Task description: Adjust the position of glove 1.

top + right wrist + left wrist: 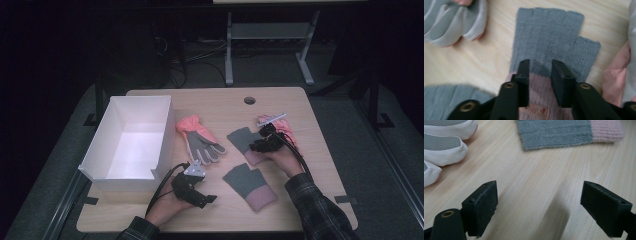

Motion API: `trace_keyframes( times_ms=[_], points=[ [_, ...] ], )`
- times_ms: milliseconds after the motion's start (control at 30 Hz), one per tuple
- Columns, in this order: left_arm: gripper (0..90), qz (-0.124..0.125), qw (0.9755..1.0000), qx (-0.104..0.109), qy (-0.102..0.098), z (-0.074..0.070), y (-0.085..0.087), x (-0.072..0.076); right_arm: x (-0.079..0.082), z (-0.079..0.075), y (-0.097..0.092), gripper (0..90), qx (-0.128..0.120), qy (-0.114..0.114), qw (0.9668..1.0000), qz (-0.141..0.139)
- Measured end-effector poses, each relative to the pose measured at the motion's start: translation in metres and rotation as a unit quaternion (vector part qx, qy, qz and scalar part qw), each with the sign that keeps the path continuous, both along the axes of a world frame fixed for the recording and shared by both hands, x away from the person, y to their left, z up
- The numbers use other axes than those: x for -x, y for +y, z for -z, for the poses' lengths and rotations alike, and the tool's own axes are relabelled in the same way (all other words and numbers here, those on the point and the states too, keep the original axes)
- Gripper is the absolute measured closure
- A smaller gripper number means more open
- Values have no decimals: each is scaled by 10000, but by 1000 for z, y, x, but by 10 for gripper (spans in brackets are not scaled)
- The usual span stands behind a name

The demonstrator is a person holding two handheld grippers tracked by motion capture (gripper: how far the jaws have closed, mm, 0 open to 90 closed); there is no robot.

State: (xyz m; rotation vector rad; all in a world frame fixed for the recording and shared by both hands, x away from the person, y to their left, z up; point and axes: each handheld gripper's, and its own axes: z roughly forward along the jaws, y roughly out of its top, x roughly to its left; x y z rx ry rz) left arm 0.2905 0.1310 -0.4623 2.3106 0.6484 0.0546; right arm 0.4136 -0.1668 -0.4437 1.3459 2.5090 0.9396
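box (131, 142): white, left of frame, holds no gloves yet
progress: judged early; four gloves lie on the table (220, 210)
right gripper (263, 137): jaws part-open over the cuff of the upper grey glove (549, 37), centre-right; pads not pressing
left gripper (200, 196): jaws wide, nothing between, bottom centre
view difference: right gripper view gives jaw gap on cuff; high view gives box

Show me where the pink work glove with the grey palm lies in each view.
High view: the work glove lies mid-table, right of the white box.
Left gripper view: its fingertips at the left edge.
Right gripper view: its fingertips in the upper left corner.
Shared landmark: the nearer grey knit glove.
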Motion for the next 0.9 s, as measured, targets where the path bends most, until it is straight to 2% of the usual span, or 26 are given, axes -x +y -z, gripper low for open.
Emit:
trace_keyframes(
  times_ms=[100,167,267,367,533,633,667,900],
  points=[
    [140,1,10000,11,-7,0,0,0,-4,5,5,663,-2,71,9999,129],
    [140,-23,10000,18,5,0,0,1,-6,10,9,686,139,128,9996,217],
    [140,-32,10000,40,8,0,-1,1,-4,11,13,739,249,19,9991,348],
    [140,21,10000,-15,-7,1,-1,1,-2,12,16,837,376,-135,9988,282],
    [140,22,10000,-8,-4,1,-1,1,-1,14,11,865,158,-206,9994,225],
    [140,-23,10000,43,23,1,-1,0,-2,14,4,868,-171,-102,9994,284],
    [140,10,10000,4,7,1,0,0,-3,12,1,869,-239,-96,9993,281],
    [139,-76,10000,-5,-63,0,1,-1,7,-2,-1,868,-356,-204,9991,119]
  ],
)
